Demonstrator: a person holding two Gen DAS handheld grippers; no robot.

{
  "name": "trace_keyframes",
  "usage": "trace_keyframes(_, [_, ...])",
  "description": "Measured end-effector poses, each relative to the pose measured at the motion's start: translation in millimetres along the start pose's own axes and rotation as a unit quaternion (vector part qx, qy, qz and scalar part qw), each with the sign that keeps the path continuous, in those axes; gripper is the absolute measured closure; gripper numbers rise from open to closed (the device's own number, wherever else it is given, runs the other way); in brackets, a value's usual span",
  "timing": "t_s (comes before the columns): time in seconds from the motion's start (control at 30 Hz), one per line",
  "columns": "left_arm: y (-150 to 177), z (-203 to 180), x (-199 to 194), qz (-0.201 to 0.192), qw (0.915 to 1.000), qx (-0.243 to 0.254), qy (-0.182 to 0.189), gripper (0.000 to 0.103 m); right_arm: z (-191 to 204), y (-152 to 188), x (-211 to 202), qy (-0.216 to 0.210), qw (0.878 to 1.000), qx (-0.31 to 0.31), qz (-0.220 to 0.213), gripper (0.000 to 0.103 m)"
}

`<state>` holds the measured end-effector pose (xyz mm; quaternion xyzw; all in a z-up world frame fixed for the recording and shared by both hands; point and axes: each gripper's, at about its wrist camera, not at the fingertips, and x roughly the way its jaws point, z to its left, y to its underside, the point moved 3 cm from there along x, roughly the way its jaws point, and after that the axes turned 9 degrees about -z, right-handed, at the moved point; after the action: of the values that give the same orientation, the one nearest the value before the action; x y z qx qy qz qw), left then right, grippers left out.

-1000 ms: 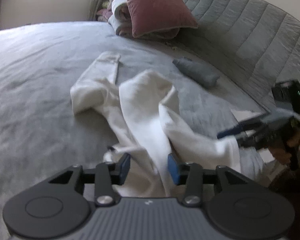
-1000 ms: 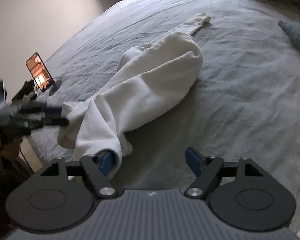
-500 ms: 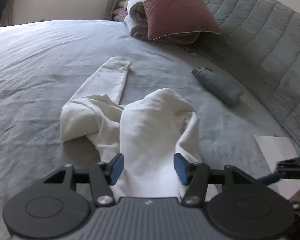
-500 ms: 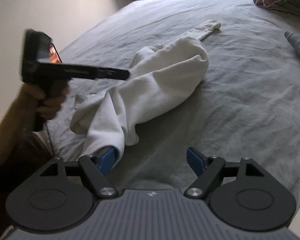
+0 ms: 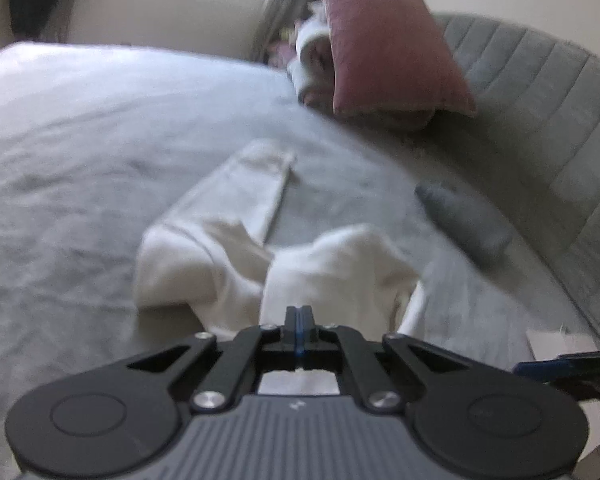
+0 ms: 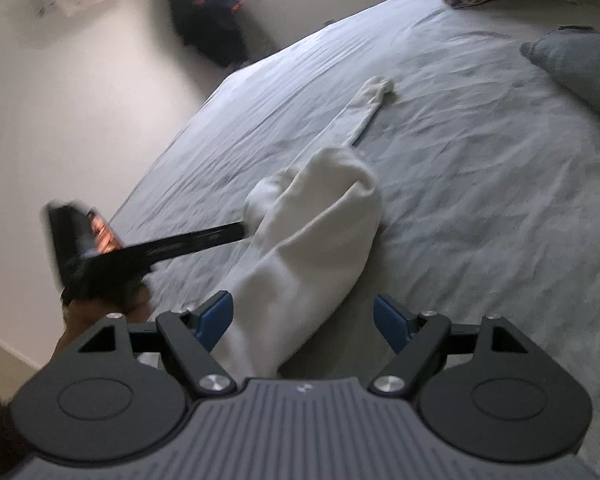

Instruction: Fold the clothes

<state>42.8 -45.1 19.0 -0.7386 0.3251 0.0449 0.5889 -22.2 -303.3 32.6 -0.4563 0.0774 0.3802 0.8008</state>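
Grey bed (image 5: 80, 152), white garment (image 5: 332, 280) bunched near its edge, unfolded; left tool (image 5: 299, 322) pinches it, right tool (image 6: 304, 318) gapes wide.

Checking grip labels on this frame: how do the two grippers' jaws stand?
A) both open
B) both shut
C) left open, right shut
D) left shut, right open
D: in the left wrist view the left gripper has its blue pads pressed together at the edge of the white garment, while in the right wrist view the right gripper has its jaws spread wide with the garment lying loose between them.
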Motion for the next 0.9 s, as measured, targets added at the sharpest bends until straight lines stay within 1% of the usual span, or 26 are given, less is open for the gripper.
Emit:
trace_keyframes(0.1, [-9.2,8.8,-18.6,-0.029,0.9995,0.003,-0.015,0.103,-2.5,-3.9,14.2,0.014,0.999,0.028,-0.009,0.022])
trace_keyframes(0.17, [-12.0,18.7,-28.3,-0.036,0.9991,-0.001,-0.024,0.103,-3.0,-5.7,24.5,0.024,0.999,0.042,-0.013,0.022])
trace_keyframes(0.3, [-10.7,39.5,-40.5,-0.028,0.9988,-0.012,-0.038,0.103,-2.9,-5.2,42.9,0.044,0.997,0.058,-0.013,0.022])
trace_keyframes(0.43, [-2.1,57.2,-44.1,-0.001,0.9985,-0.039,-0.037,0.101,3.9,-4.0,62.0,0.051,0.996,0.069,-0.009,0.022])
trace_keyframes(0.53, [3.8,66.8,-45.7,0.017,0.9971,-0.067,-0.032,0.083,11.2,-3.7,75.5,0.059,0.996,0.066,-0.014,0.023])
trace_keyframes(0.57, [5.8,70.0,-46.3,0.024,0.9964,-0.076,-0.030,0.070,12.9,-2.7,80.5,0.067,0.996,0.062,-0.013,0.029])
trace_keyframes(0.6, [7.3,71.2,-46.5,0.027,0.9960,-0.080,-0.029,0.062,14.0,-0.6,86.4,0.078,0.995,0.058,-0.011,0.035])
trace_keyframes(0.67, [9.2,70.5,-45.6,0.031,0.9960,-0.079,-0.027,0.058,16.2,3.6,97.6,0.097,0.994,0.051,-0.006,0.060])
trace_keyframes(0.7, [9.8,70.9,-43.8,0.034,0.9957,-0.082,-0.024,0.053,17.8,6.0,101.0,0.090,0.995,0.051,-0.007,0.067])
trace_keyframes(0.73, [10.3,71.7,-41.8,0.038,0.9951,-0.088,-0.021,0.050,22.3,7.7,102.1,0.087,0.995,0.044,-0.011,0.075])
trace_keyframes(0.77, [10.9,72.6,-39.9,0.041,0.9945,-0.095,-0.018,0.046,26.8,9.4,103.2,0.083,0.996,0.036,-0.015,0.078])
trace_keyframes(0.83, [12.1,74.3,-35.9,0.049,0.9930,-0.107,-0.012,0.042,36.7,12.2,101.8,0.072,0.997,0.016,-0.023,0.084])
trace_keyframes(0.9, [13.0,76.0,-30.7,0.056,0.9902,-0.128,-0.003,0.037,44.3,13.5,99.1,0.051,0.998,0.006,-0.026,0.087])
